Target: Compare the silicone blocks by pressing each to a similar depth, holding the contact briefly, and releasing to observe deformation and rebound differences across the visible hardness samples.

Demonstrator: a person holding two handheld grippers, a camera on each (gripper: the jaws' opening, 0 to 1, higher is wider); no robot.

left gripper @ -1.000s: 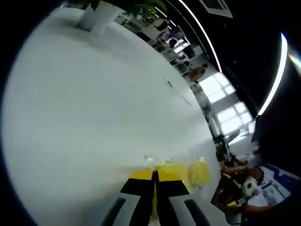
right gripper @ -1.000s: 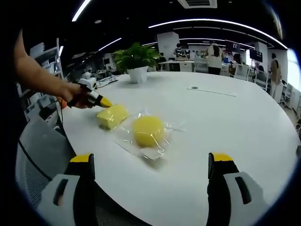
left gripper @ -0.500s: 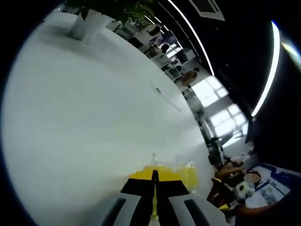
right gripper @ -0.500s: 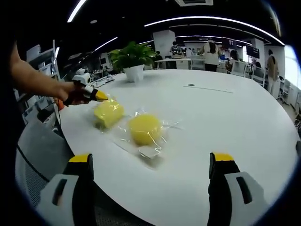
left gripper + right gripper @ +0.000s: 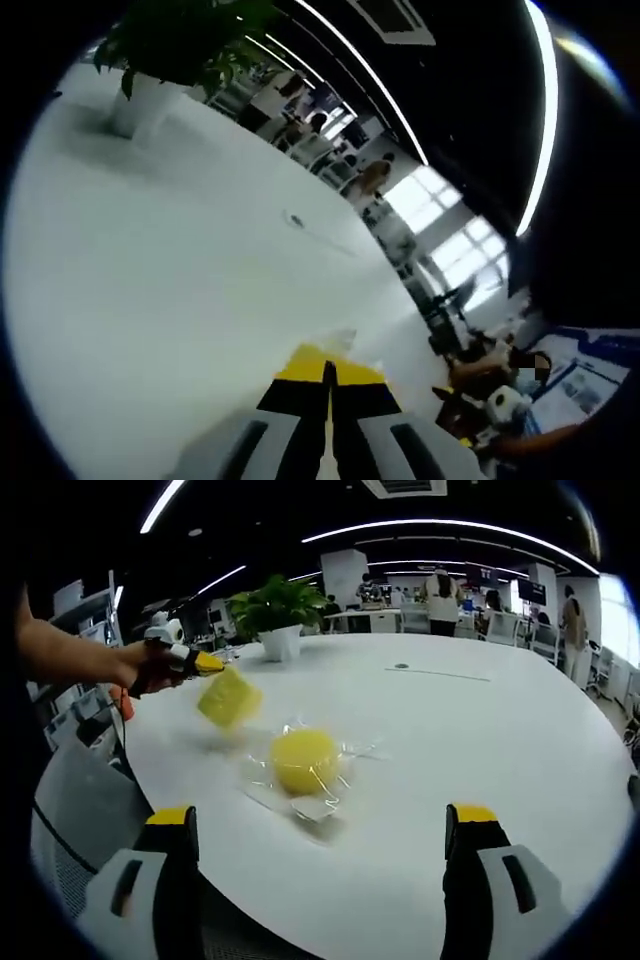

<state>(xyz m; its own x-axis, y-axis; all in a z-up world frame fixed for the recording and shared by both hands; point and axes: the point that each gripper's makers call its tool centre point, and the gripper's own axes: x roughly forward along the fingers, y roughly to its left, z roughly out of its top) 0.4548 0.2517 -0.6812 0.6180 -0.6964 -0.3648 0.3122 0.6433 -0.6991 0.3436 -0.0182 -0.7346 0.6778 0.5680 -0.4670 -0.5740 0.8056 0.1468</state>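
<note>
Left gripper (image 5: 208,663), upper left of right gripper view, jaws clamped on square yellow block (image 5: 229,697) lifted off white table (image 5: 480,740); round yellow block (image 5: 304,759) in clear wrap at center; right gripper (image 5: 322,830) jaws wide apart, holding nothing.

In the right gripper view a round silicone block (image 5: 305,759) in its wrapper lies on the table (image 5: 480,740), near its front edge. A square silicone block (image 5: 229,697) hangs above the table to its left, at the left gripper (image 5: 205,664). A potted plant (image 5: 276,613) stands far behind.
</note>
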